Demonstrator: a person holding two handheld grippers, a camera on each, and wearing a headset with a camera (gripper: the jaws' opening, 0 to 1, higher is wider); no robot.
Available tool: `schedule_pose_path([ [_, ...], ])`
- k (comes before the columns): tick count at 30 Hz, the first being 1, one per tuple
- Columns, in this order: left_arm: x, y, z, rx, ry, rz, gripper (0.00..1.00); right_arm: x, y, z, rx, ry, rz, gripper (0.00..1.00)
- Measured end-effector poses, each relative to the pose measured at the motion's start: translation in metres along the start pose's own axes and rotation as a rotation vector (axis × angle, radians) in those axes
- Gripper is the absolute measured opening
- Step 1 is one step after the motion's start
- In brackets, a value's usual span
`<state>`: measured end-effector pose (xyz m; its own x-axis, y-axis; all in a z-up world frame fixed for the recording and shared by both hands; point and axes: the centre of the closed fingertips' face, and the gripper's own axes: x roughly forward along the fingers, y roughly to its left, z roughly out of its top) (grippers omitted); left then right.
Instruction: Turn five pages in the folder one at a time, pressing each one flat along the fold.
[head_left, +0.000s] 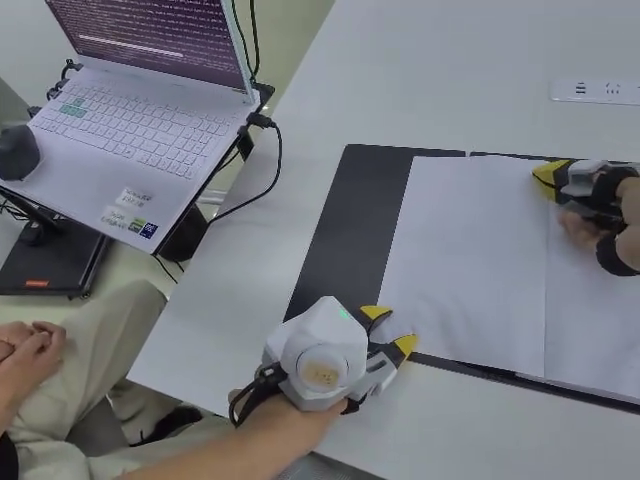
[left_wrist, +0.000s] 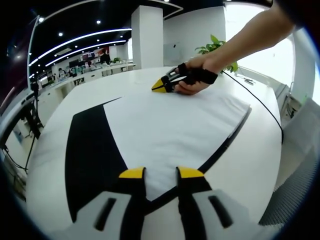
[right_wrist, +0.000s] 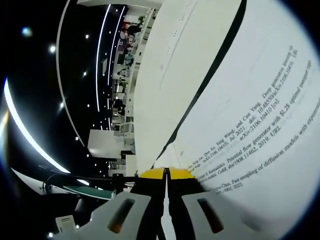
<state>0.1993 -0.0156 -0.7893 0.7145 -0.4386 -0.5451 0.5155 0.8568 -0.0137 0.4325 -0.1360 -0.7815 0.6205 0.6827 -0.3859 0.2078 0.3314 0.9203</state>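
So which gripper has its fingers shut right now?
The right gripper, at the far edge of the page: its yellow-tipped fingers meet with no gap. The left gripper, at the near corner, has fingers apart.

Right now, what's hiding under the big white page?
A black folder cover sticks out from under the white page on the left and along the near edge. Whether more pages lie beneath is hidden by the sheet.
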Motion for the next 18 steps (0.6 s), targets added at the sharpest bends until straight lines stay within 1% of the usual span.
schedule_pose_path([
  [5,0.0,-0.001,0.001,-0.003,0.0,0.0,0.22,-0.009,-0.002,-0.014,0.003,0.038,0.005,0.0],
  [9,0.0,-0.001,0.001,-0.002,-0.001,-0.003,0.22,-0.015,-0.005,-0.019,-0.007,0.05,-0.003,0.0],
  [10,0.0,-0.001,0.001,0.0,0.0,-0.004,0.22,-0.017,-0.006,-0.021,-0.007,0.063,-0.003,0.0],
  [16,0.0,-0.002,0.001,-0.003,-0.001,-0.003,0.22,-0.028,-0.01,-0.025,0.004,0.07,0.005,0.0],
  [18,0.0,-0.002,0.002,-0.002,-0.001,-0.003,0.22,-0.032,-0.01,-0.032,0.011,0.099,0.009,0.0],
])
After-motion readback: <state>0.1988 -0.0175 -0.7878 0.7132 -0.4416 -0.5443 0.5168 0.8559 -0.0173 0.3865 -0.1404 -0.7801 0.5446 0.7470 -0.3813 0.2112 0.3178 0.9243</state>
